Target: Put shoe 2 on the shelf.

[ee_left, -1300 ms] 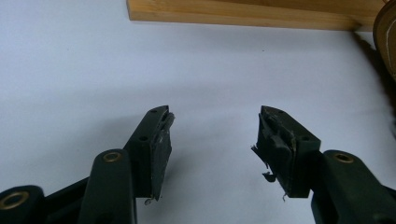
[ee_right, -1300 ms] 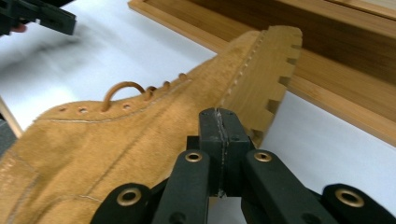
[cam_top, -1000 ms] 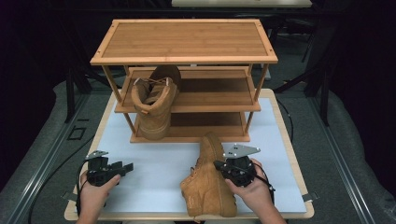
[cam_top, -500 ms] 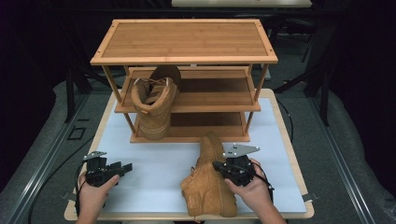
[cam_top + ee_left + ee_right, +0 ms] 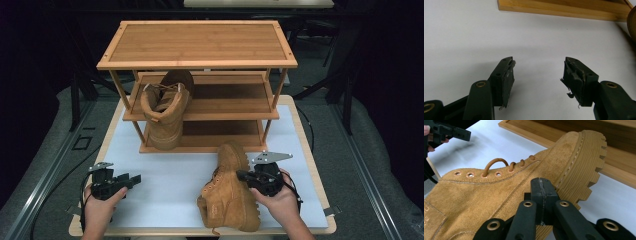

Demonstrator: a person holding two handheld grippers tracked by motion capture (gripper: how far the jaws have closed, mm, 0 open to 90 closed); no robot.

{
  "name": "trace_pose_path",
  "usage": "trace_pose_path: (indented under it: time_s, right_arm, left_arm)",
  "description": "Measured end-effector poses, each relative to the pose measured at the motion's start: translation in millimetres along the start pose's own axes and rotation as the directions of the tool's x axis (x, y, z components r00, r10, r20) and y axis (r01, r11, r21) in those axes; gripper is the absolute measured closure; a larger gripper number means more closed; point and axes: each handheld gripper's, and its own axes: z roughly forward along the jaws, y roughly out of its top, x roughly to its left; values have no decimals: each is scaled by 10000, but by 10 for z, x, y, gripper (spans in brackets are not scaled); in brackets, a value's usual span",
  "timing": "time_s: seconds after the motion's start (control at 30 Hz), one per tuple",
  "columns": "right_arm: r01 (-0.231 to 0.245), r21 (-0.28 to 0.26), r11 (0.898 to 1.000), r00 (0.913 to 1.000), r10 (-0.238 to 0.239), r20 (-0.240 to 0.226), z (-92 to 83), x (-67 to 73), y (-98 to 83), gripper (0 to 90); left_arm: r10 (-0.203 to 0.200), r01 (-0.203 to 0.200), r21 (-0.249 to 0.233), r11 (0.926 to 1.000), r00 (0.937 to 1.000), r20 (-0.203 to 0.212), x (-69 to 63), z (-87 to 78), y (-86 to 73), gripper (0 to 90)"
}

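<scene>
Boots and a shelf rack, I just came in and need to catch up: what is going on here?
A person works two handheld tongs at a table. The right tongs, shut with nothing between the jaws, are against the side of a tan boot lying on the white mat before the wooden rack. The left tongs hang open over the mat, holding nothing. A matching second boot already sits in the rack.

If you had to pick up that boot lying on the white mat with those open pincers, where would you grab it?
Probably the ankle collar of the boot. It lies on its side, toe toward the rack, opening facing the open left gripper. Coming from that side, one jaw could slip inside and pinch the thin wall; the sole looks too thick.
</scene>
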Motion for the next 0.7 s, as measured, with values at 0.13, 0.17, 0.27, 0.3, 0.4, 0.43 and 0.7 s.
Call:
trace_pose_path:
  time_s: [0.13,0.17,0.27,0.3,0.4,0.43,0.7]
  right_arm:
    - [-133,90,9999,9999,132,50,-22,-27,1,900]
    - [-185,133,9997,9998,184,67,-30,-32,4,900]
    - [-236,252,9994,9994,229,258,-49,-50,12,900]
    - [-350,324,9989,9989,340,316,-60,-67,18,900]
    - [-897,622,9940,9953,872,427,-88,-127,46,900]
    - [-1046,767,9916,9938,1013,468,-96,-144,57,900]
    - [-1645,2476,9548,9695,1102,2190,-130,-255,161,900]
  left_arm:
    - [-8,8,68,10000,10000,-9,-3,15,-5,415]
    - [-20,20,52,10000,10000,-4,-4,11,-3,415]
    - [1,-1,10,10000,10000,-30,3,1,1,415]
    - [-36,36,8,10000,10000,-52,5,-4,3,415]
    - [-159,159,-21,9999,9998,-155,19,-17,7,416]
    - [-167,167,1,9999,9997,-190,29,-27,11,416]
    - [-462,459,-144,9988,9987,-235,76,-62,20,416]
